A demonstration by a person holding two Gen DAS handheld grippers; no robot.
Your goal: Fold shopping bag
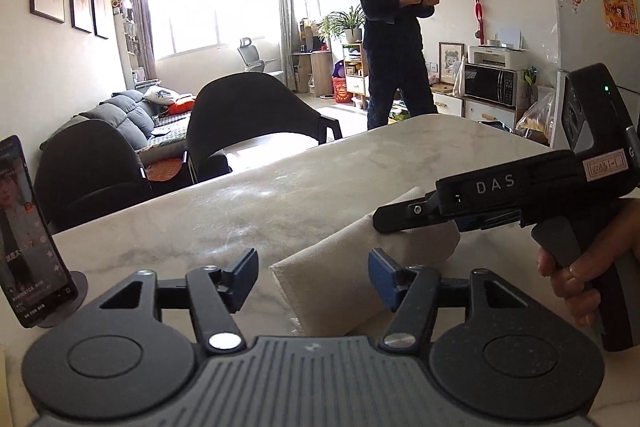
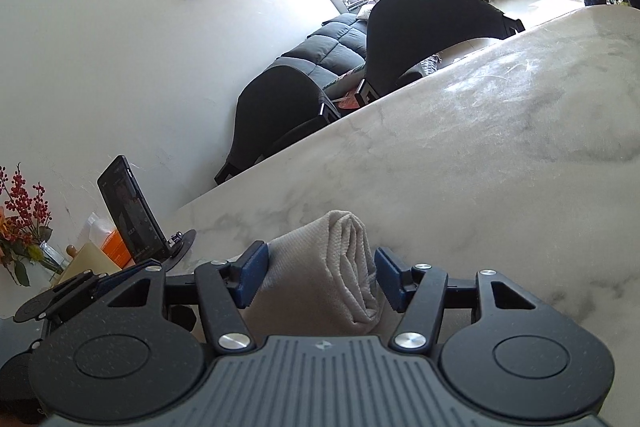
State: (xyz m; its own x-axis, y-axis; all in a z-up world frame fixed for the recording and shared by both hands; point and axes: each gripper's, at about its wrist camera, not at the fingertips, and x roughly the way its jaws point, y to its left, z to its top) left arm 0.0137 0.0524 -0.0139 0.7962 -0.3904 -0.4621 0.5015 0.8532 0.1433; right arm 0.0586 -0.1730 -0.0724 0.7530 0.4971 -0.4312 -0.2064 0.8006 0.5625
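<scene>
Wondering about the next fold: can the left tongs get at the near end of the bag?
Probably yes. The left tongs stand open right before the folded bag on the table; the right tongs sit on its far end only.

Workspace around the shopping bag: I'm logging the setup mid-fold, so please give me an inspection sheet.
Surface: marble table, scuffed, mostly bare.
Job's things: pale shopping bag, folded into a thick bundle, lying near the table's front edge.
Clutter: phone on a stand, berry vase, orange box.
Grippers: left gripper open, pads clear of the bag; right gripper straddles the bag, grip unclear.
Cables: nothing seen.
Surroundings: two black chairs, a standing person, sofa, fridge.
</scene>
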